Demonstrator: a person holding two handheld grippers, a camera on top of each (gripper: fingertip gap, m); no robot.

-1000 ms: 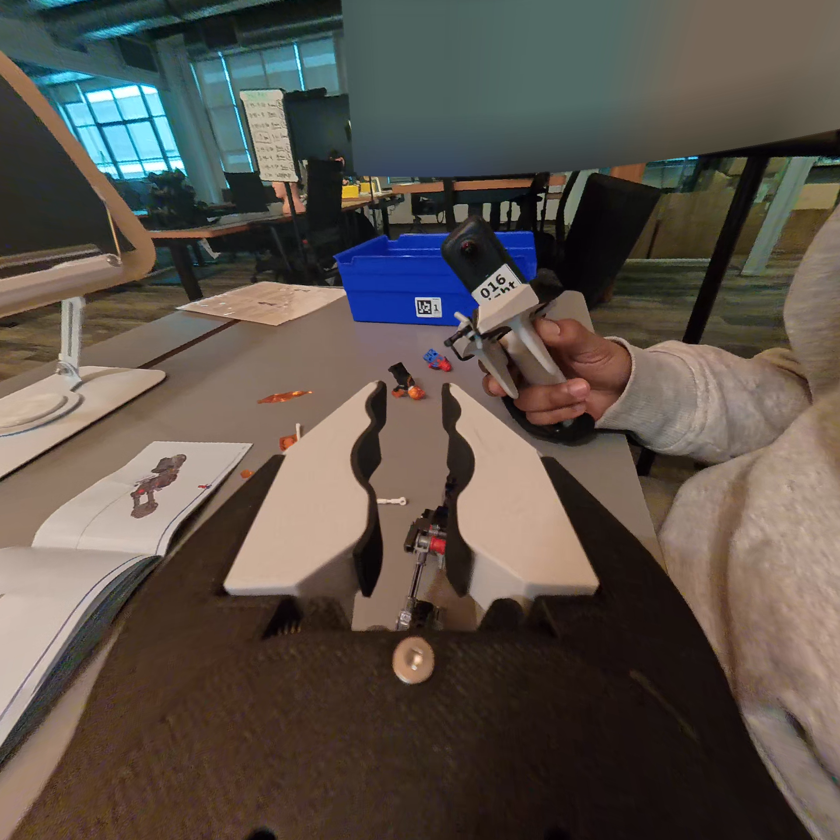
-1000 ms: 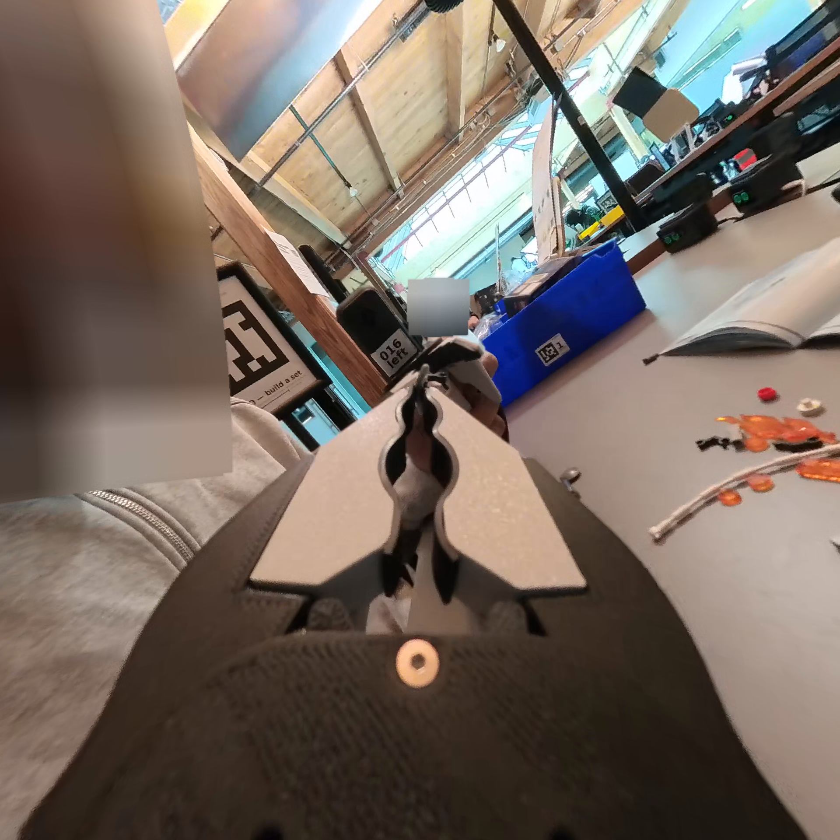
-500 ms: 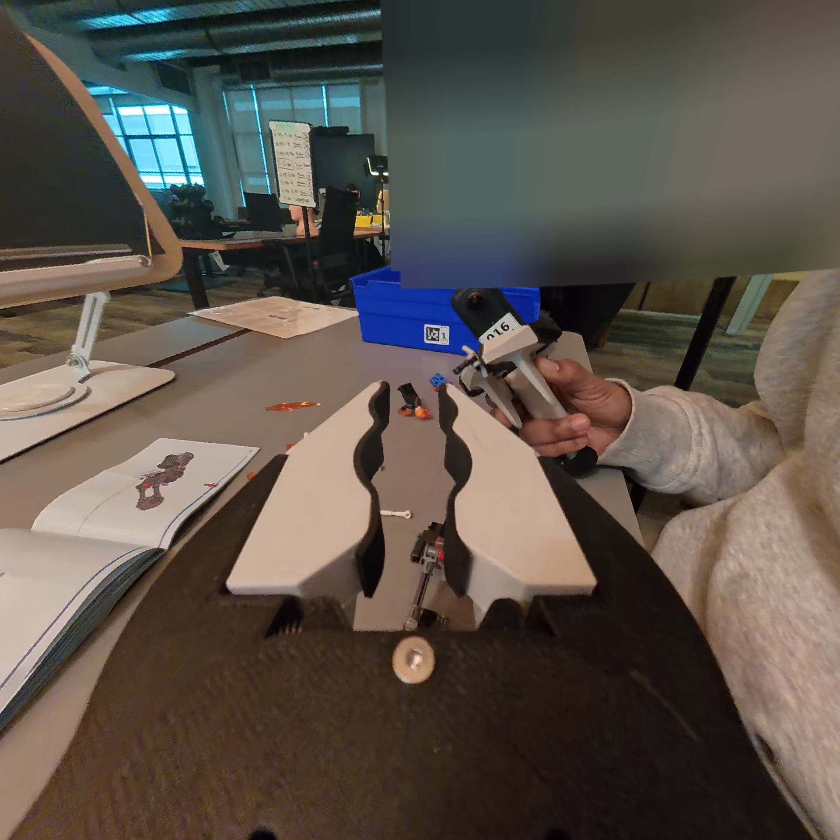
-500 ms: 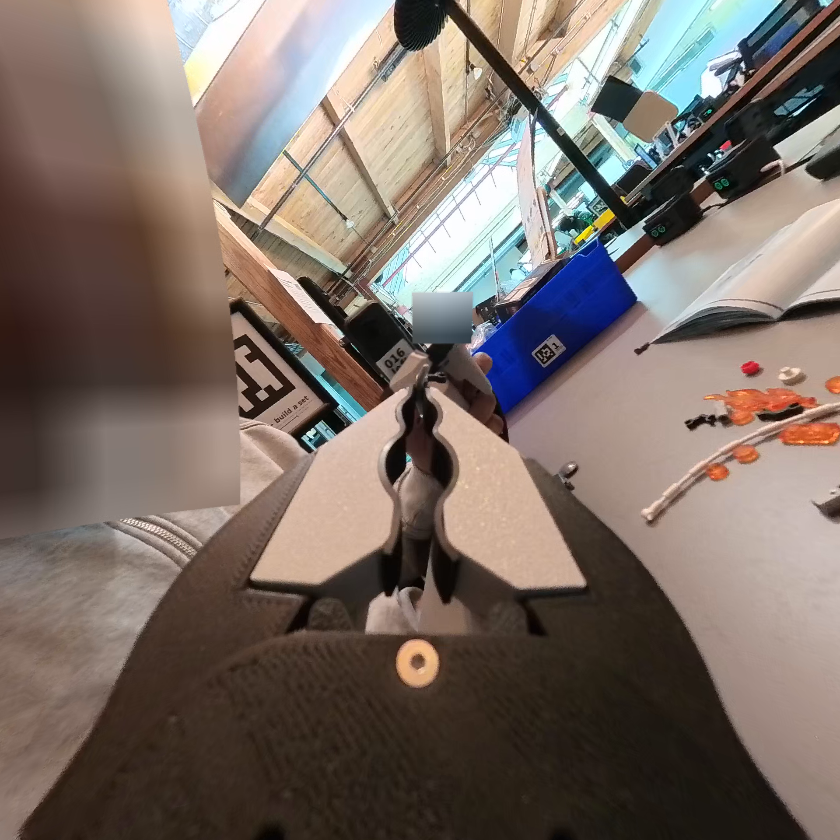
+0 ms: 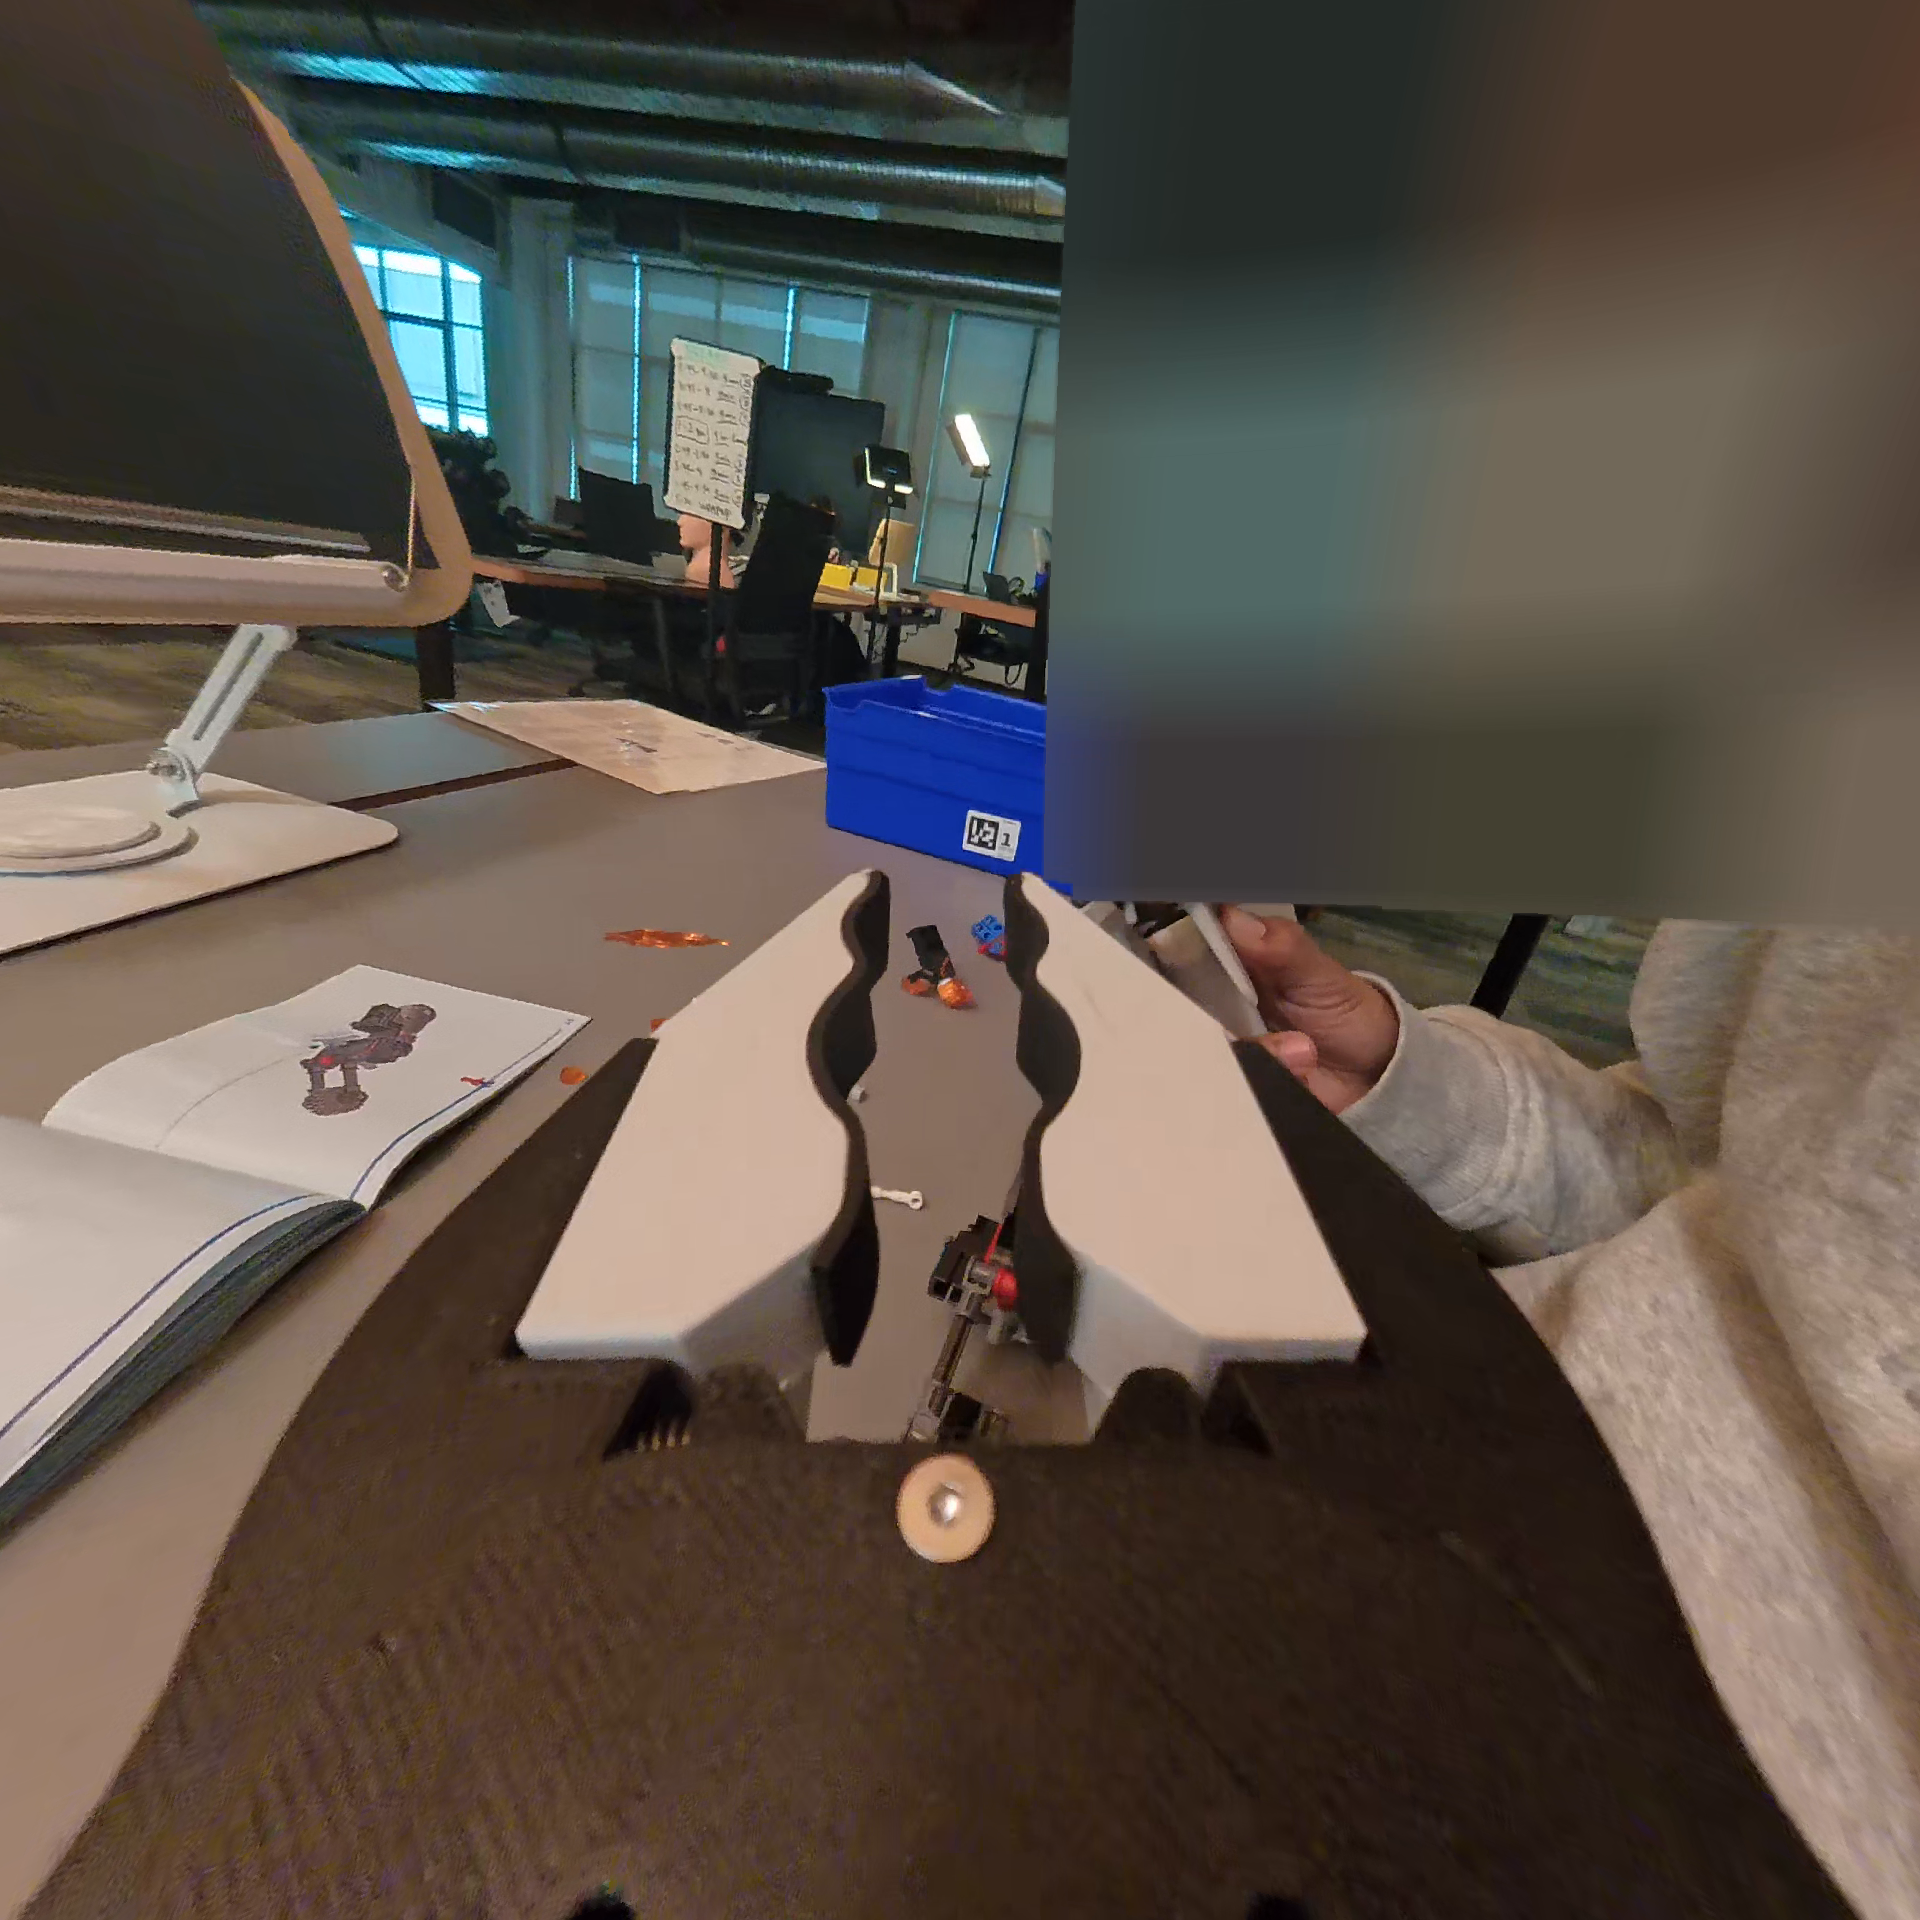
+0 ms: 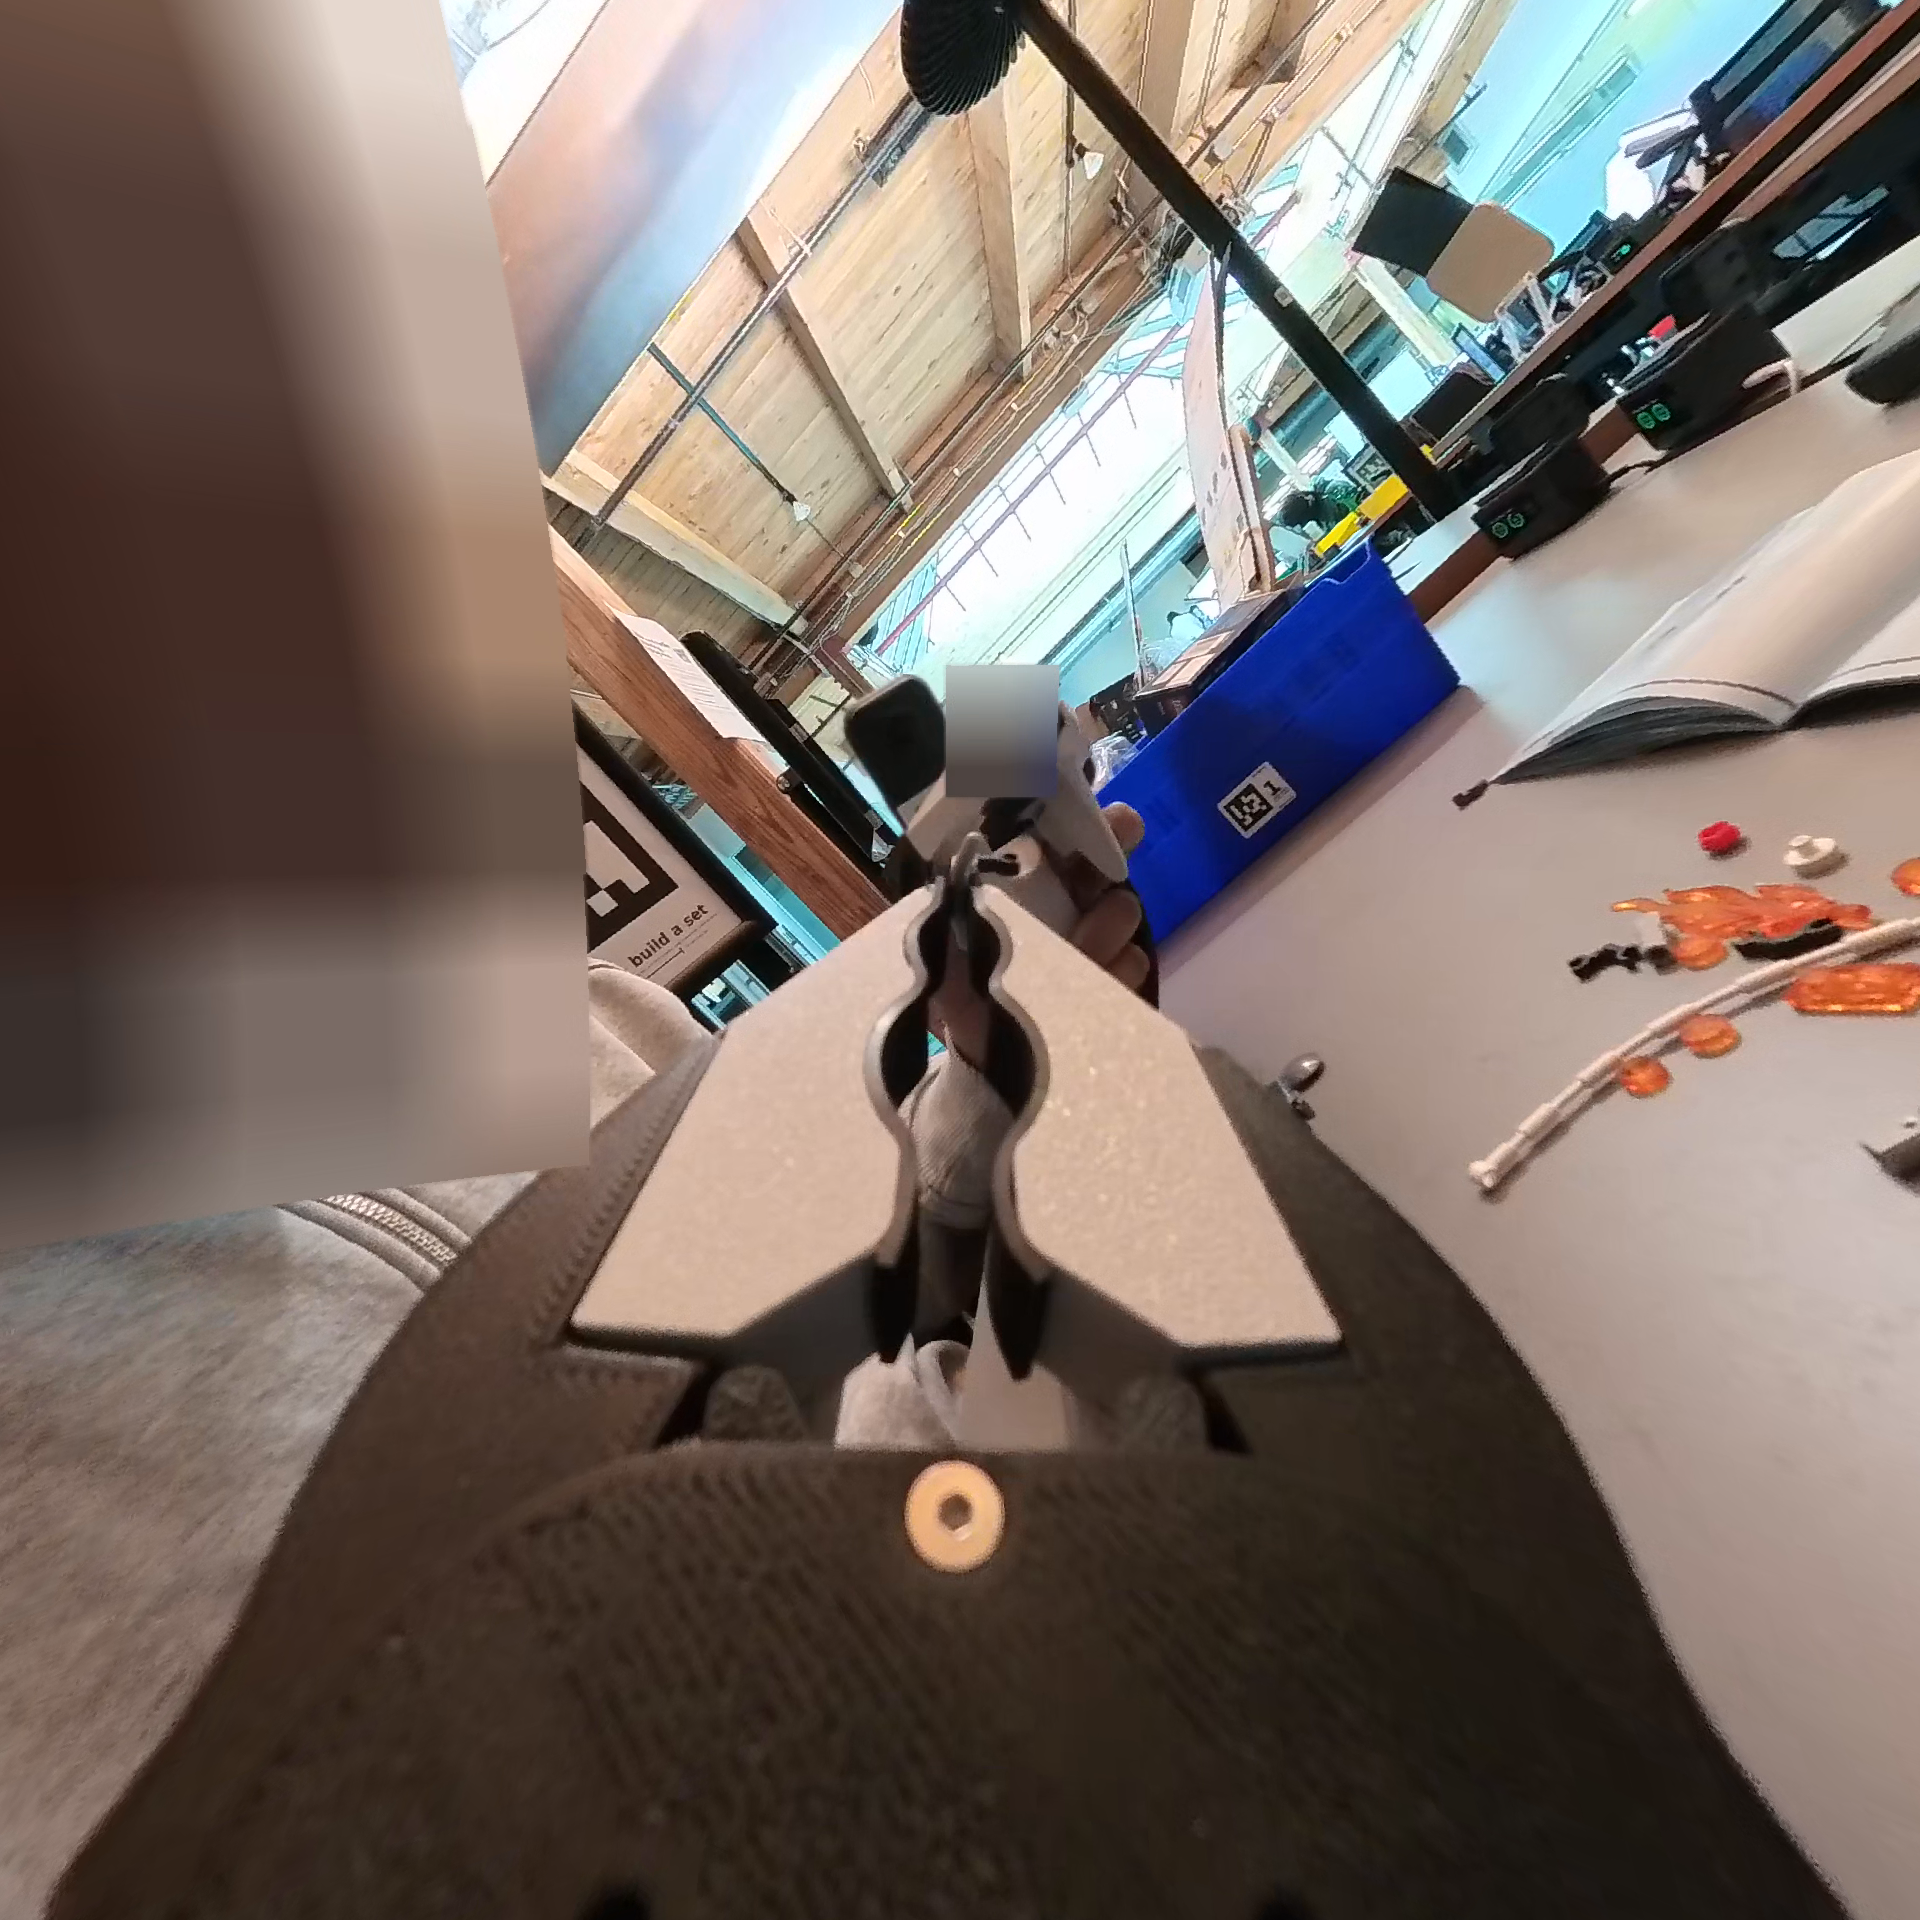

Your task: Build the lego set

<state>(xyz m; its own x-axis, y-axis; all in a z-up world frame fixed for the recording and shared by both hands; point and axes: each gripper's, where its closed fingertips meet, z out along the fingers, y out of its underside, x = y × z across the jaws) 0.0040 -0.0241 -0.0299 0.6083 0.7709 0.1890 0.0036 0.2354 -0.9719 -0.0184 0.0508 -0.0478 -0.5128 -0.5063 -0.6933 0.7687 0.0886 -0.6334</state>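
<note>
My left gripper is open and hovers low over the grey table. A dark grey and black lego assembly with a red part lies between its fingers, near the right finger and not gripped. A small white piece lies just ahead of it. My right gripper is shut on a small thin grey lego piece that sticks out past its tips. It is raised off the table and points at the left gripper. It also shows in the left wrist view, held in a hand.
A black and orange piece, a blue piece and an orange clear piece lie ahead. An open instruction booklet lies at the left, a blue bin at the back. Orange clear pieces and a white cord lie at the right. One gripper's finger ends stand about 9 centimetres off the other's.
The left gripper has tilted upward, so the table and bin sit lower in its view. The right gripper now sits partly behind the left gripper's right finger. Both grips are unchanged.
</note>
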